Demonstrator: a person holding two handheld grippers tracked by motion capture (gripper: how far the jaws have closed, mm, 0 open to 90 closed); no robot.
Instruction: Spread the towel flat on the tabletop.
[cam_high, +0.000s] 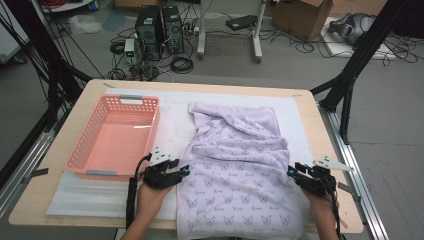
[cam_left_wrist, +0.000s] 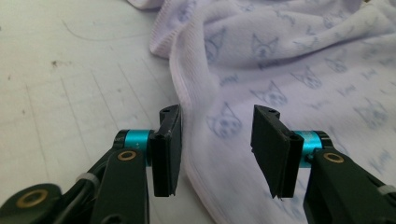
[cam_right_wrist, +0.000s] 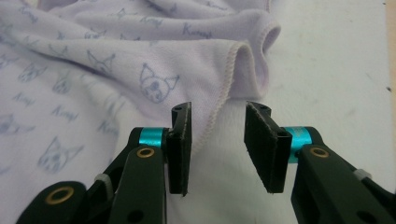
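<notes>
Towel lies spread and rumpled down the middle of the table, its near end hanging over the near edge, the pink basket empty just to its left. Left gripper sits at the left hem, jaws spread with the hem between them. Right gripper mirrors it at the right hem, jaws apart too. Nothing pinched yet, no fold made — by my read, the whole folding job is ahead.

A pink basket sits on the table, left of centre.
</notes>
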